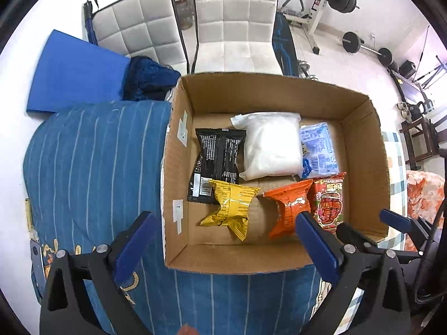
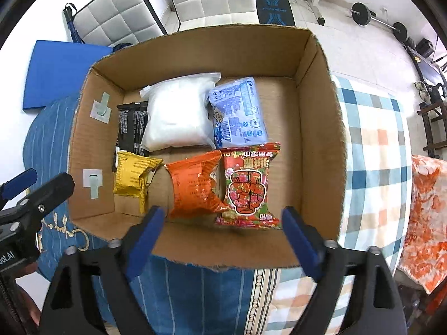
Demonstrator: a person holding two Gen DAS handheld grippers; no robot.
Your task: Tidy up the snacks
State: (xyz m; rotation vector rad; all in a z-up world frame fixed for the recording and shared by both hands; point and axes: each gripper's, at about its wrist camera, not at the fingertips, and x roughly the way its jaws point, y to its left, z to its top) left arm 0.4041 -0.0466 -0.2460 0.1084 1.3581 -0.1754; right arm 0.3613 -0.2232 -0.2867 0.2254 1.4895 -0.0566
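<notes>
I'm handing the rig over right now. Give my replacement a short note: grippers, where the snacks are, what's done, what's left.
Left gripper: open, empty, over the box's near-left edge.
Right gripper: open, empty, over the near wall of the cardboard box.
In the box: back row black packet, white bag, pale blue packet; front row yellow packet, orange packet, red packet.
Done: six snacks boxed.
Left: no loose snacks in view; perhaps straighten the crumpled front row.
</notes>
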